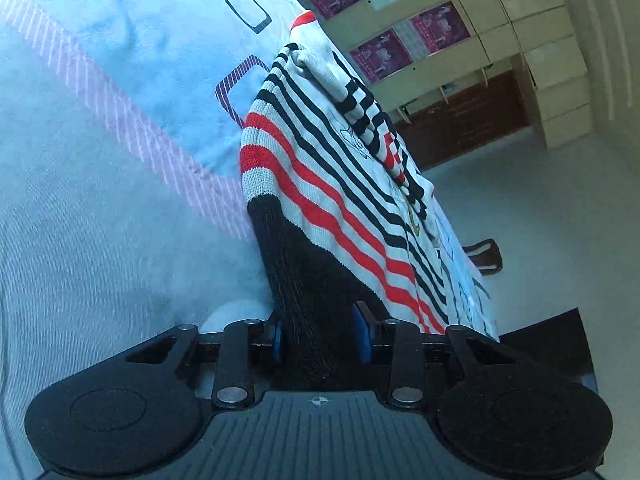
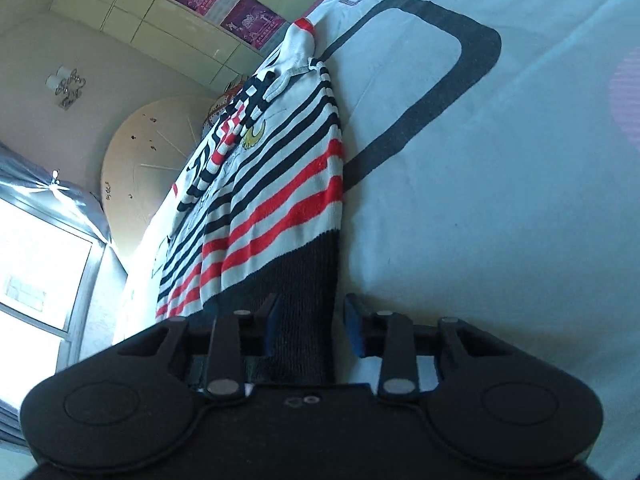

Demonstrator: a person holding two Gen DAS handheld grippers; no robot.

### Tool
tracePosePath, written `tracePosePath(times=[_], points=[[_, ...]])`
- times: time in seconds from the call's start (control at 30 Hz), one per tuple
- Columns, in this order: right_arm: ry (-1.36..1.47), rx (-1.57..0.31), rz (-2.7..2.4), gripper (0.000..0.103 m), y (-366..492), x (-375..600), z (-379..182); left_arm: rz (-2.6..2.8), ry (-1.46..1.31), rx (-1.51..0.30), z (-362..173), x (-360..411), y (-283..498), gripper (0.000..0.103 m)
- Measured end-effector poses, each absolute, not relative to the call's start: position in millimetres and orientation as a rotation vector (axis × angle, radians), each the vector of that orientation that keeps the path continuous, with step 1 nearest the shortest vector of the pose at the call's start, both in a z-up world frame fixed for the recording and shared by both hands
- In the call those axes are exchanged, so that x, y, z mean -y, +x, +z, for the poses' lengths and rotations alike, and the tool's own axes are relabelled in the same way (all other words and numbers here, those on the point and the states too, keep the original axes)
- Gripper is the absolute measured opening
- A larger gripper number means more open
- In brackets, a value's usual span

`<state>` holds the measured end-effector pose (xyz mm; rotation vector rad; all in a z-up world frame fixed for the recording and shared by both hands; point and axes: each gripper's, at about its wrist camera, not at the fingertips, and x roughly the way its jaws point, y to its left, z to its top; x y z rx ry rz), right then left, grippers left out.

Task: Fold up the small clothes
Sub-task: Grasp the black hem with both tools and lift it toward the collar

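Note:
A small knit sweater (image 1: 328, 184) with white, black and red stripes and a black hem lies stretched over a pale blue bedsheet (image 1: 100, 160). My left gripper (image 1: 320, 336) is shut on the black hem at one corner; the knit fills the gap between its blue pads (image 1: 276, 338). My right gripper (image 2: 312, 332) holds the black hem (image 2: 304, 300) at the other corner of the sweater (image 2: 280, 184), which runs away from it over the sheet (image 2: 500, 200). The left pad presses the knit; the right pad stands a little off it.
The sheet carries printed dark and pink rounded rectangles (image 2: 420, 92). Cream cupboards with purple posters (image 1: 440, 28) stand beyond the bed. A bright window (image 2: 36, 264) and a round wooden board (image 2: 152, 148) show in the right wrist view. Pale floor (image 1: 540, 220) lies past the bed edge.

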<state>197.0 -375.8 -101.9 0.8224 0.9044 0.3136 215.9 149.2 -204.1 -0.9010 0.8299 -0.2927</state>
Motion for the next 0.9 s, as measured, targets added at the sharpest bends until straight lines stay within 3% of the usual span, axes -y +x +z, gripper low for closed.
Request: tracePosePath(times=[0.23,0.3,0.33,0.37,0.57,0.73,0.87,0.9], points=[[0.817,-0.935,0.364,0.027,210,368,-107,-0.347,-0.833,-0.84,-203,-142,239,0.035],[0.79,-0.942,0.379,0.021,215,362,-106,-0.326,-0.801,-0.846,-202,-139,246,0.023],[0.749,-0.939,0.362,0.013,217,360,-104,-0.307,-0.773,-0.858,-202,-139,248,0.005],[0.707,-0.938,0.344,0.006,219,357,-101,-0.305,-0.772,-0.857,-203,-139,249,0.004],[0.617,-0.824,0.373,0.006,206,358,-63,-0.324,-0.733,-0.753,-174,-154,233,0.003],[0.602,-0.938,0.32,0.006,212,361,-95,-0.297,-0.777,-0.814,-205,-165,232,0.004],[0.641,-0.924,0.376,0.023,207,362,-89,-0.288,-0.728,-0.818,-200,-155,230,0.008],[0.629,-0.944,0.376,0.022,208,360,-91,-0.287,-0.725,-0.818,-201,-153,231,0.009]])
